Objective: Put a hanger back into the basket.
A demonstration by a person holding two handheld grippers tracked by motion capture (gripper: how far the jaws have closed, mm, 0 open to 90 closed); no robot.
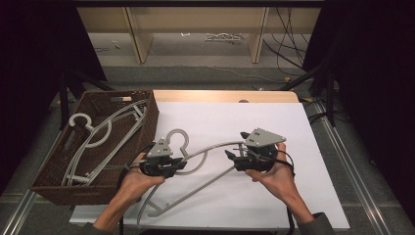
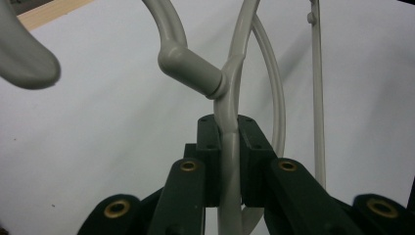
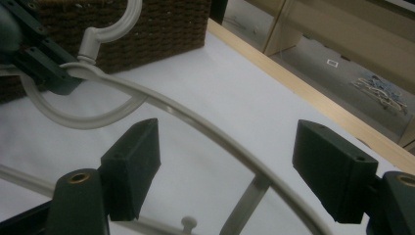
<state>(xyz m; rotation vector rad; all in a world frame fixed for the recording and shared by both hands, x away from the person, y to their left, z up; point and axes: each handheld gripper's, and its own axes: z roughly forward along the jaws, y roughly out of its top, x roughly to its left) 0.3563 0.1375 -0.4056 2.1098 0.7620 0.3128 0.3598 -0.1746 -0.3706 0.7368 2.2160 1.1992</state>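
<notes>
Left gripper (image 2: pixel 227 161) pinches hanger (image 1: pixel 205 169), hook toward basket (image 1: pixel 117 98)

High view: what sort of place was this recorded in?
Probably a lab recording station: a white-topped table ringed by dark curtains, cables loose on the floor, a wicker basket of hangers as props.

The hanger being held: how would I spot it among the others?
Find the white table, right of the wicker basket. The hanger lies there between the two hands, while the others sit in the basket. The left gripper's fingers pinch it below its hook.
</notes>
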